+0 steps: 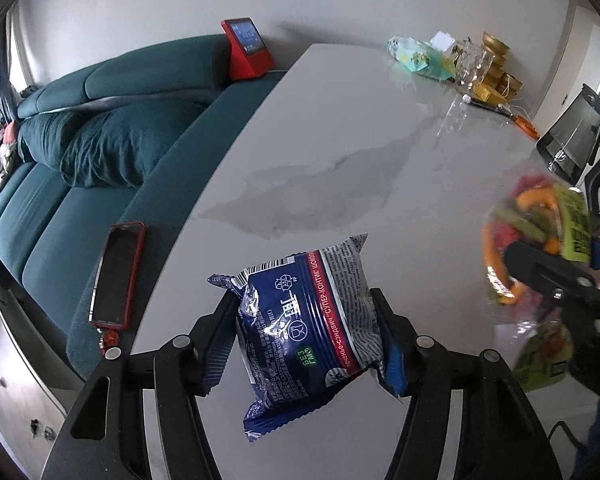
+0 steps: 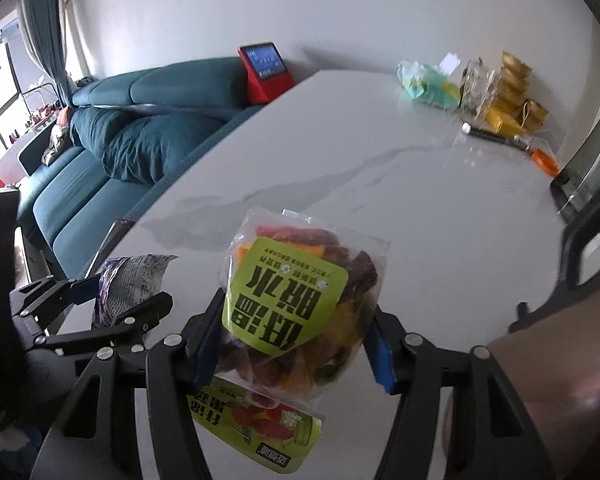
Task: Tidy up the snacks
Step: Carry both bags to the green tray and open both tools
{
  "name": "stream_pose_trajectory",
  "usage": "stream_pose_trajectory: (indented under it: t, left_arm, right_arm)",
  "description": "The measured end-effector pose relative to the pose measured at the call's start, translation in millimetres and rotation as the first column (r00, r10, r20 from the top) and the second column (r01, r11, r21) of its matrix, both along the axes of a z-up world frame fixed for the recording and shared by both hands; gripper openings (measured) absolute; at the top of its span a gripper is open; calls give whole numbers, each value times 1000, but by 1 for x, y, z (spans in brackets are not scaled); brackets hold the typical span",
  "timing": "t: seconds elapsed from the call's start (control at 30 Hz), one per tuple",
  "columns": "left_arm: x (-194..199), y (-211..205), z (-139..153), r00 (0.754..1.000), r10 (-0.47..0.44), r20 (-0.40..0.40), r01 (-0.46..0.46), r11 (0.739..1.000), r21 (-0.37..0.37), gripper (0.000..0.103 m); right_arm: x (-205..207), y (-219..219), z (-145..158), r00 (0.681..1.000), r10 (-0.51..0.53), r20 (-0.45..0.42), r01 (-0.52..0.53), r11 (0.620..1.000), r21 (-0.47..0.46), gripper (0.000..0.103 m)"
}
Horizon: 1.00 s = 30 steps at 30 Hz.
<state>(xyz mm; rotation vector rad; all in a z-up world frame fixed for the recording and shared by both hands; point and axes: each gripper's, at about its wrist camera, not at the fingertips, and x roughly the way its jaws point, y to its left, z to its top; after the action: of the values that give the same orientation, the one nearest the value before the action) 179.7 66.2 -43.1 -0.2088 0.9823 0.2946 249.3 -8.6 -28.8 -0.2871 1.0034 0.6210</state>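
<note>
**Both packs pinched and airborne; drop zone lay ahead of both claws**

Left gripper [image 1: 306, 330] was clamped on the blue biscuit pack [image 1: 310, 320], pads pressing in on its two side edges. The pack hung between the fingers clear of the table [image 1: 340, 120], long axis running roughly along the fingers, crimped end pointing away from the claw and tilted a bit to its right.

Right gripper [image 2: 290, 342] was clamped on the clear bag of dried fruit [image 2: 300, 300] with the green label, pads on its left and right sides. That bag also sat off the surface, label facing the camera, long axis along the fingers. Directly under this claw, a second green-labelled pack [image 2: 256, 428] lay flat on the table, untouched.

Key relation: the two claws were side by side, left pack just beside the right claw's left finger, near but not touching. My read is the pile of other items [image 1: 452, 64] at the far edge, ahead and to the right of both claws, was the likely target; the right gripper looked nearer to it. No bin or tray was visible, so destination is a guess.

Risk: both bags are soft, so they could swing or slip in transit.
</note>
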Motion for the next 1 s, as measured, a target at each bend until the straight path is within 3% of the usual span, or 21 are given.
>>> stream_pose_trajectory:
  t: [0.53,1.0]
  left_arm:
    - [-72,-27,56,997,-56,56,54,998,32,57]
    - [-124,-130,87,964,-257,64,251,964,86,57]
  right_arm:
    - [-109,-50,69,990,133,43,-131,990,-43,65]
    - [-180,-171,94,995,55,79,-48,995,-90,64]
